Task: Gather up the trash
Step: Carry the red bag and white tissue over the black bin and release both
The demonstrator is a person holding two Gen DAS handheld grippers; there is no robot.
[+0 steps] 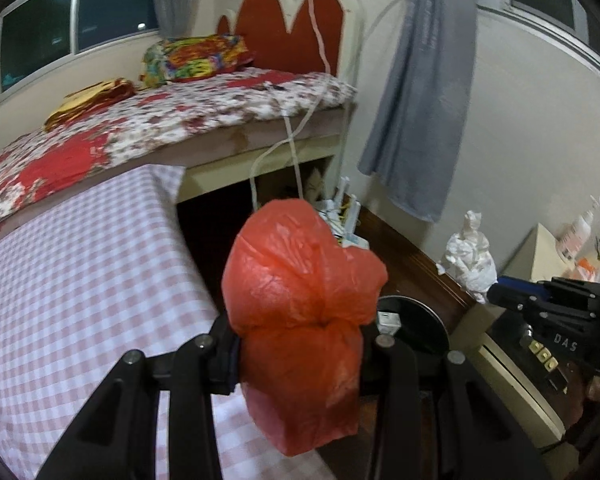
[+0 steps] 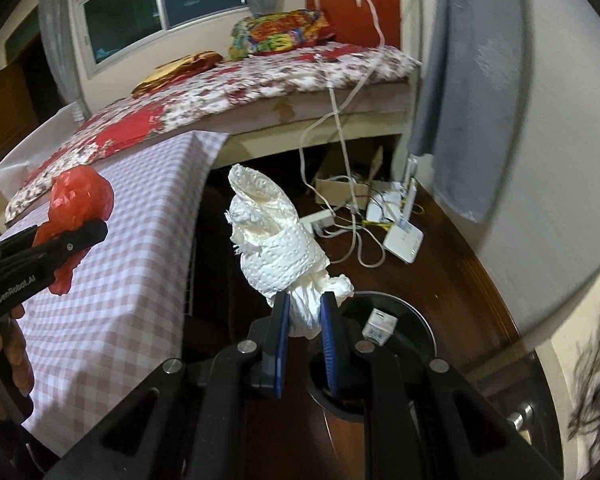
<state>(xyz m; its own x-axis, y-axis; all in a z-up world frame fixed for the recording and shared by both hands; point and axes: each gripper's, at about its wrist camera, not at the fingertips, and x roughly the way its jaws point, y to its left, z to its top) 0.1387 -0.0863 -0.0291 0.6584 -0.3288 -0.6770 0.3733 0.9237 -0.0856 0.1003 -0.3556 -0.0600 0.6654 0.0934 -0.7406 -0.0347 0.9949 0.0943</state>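
Note:
My left gripper (image 1: 300,344) is shut on a crumpled red plastic bag (image 1: 300,280), held over the edge of the checked table; it also shows in the right wrist view (image 2: 76,204). My right gripper (image 2: 305,316) is shut on a crumpled white paper towel (image 2: 276,240), held above the floor beside a round black bin (image 2: 412,320). The bin holds a small white carton (image 2: 380,324). In the left wrist view the towel (image 1: 470,252) and the bin (image 1: 420,320) show to the right of the red bag.
A table with a pink checked cloth (image 2: 120,264) is on the left. A bed with a floral cover (image 2: 228,88) stands behind it. Cables and white router boxes (image 2: 400,232) lie on the dark wood floor. A grey towel (image 1: 420,100) hangs on the wall.

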